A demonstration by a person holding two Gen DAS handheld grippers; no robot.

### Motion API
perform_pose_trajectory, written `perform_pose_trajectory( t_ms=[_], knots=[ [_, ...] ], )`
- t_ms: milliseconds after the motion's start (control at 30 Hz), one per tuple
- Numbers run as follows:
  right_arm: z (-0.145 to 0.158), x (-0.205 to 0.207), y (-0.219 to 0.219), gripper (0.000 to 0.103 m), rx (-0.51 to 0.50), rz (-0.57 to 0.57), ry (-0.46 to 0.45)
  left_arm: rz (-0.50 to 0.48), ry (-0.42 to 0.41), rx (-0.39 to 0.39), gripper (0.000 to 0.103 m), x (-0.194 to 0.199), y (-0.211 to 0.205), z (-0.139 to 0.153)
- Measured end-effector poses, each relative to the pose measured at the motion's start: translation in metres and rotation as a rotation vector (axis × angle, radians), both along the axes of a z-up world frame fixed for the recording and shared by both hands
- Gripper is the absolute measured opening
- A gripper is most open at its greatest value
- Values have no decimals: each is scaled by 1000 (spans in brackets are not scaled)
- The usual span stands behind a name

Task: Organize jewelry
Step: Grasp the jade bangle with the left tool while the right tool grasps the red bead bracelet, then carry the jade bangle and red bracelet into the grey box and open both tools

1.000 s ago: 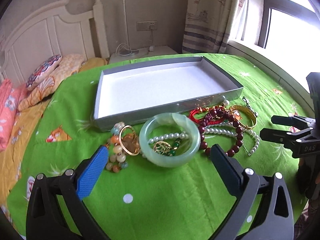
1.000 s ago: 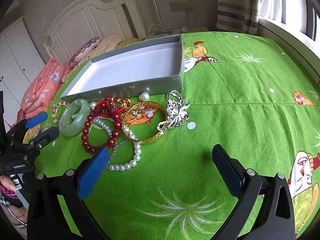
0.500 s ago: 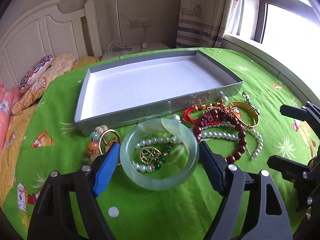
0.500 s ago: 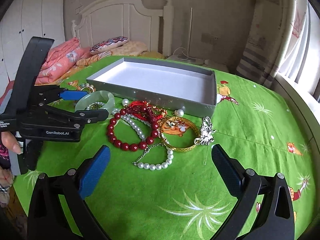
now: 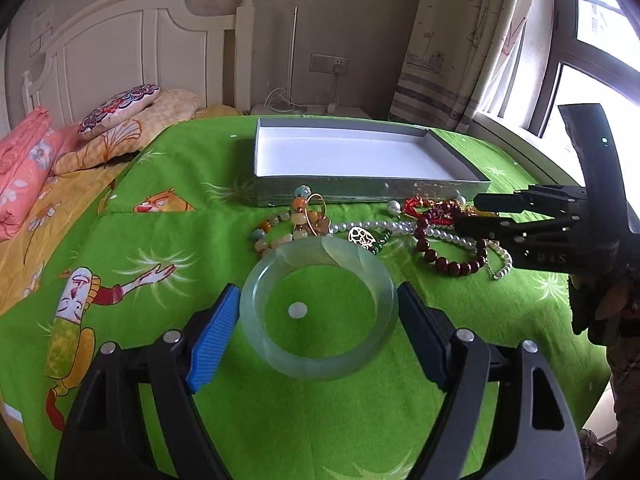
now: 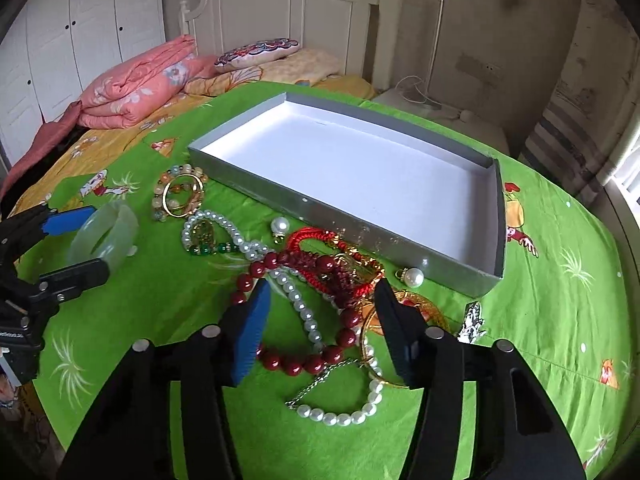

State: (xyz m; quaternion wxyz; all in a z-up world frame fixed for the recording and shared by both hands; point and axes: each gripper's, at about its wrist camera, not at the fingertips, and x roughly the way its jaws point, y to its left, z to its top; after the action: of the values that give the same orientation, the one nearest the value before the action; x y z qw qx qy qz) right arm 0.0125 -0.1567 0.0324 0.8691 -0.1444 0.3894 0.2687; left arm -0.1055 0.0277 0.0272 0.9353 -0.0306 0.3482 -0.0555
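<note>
My left hand-held gripper is clamped on the jade bangle, just off the jewelry pile on the bed. My right hand-held gripper is closing around the red bead bracelet, pads not touching yet. The gray tray sits behind the pile.

Both wrist cameras are looking steeply down along their own tongs, close over the jewelry beside the grey tray, the left facing its long wall, the right its corner, both sharing tray and headboard.
</note>
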Motion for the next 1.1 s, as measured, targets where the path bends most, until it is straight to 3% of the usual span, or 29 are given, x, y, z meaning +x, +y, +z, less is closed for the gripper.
perform_pose_trajectory(
  t_ms=[133,367,533,600,800,1100],
  knots=[
    [-11,5,-1,25,-30,6,2,-5,-7,16,78,-8,-3,1],
    [-14,2,-6,22,4,-17,-16,-4,6,4,78,-5,-8,-2],
    [-16,2,1,21,-54,-23,-43,5,4,18,78,-5,-9,-2],
    [-16,-1,4,16,-79,-34,-65,7,2,23,78,-5,-9,-1],
    [1,-17,-10,15,33,-34,-110,11,-11,55,78,-9,-13,3],
    [35,-45,-10,15,74,-1,-209,3,-47,78,78,-13,-24,15]
  ],
)
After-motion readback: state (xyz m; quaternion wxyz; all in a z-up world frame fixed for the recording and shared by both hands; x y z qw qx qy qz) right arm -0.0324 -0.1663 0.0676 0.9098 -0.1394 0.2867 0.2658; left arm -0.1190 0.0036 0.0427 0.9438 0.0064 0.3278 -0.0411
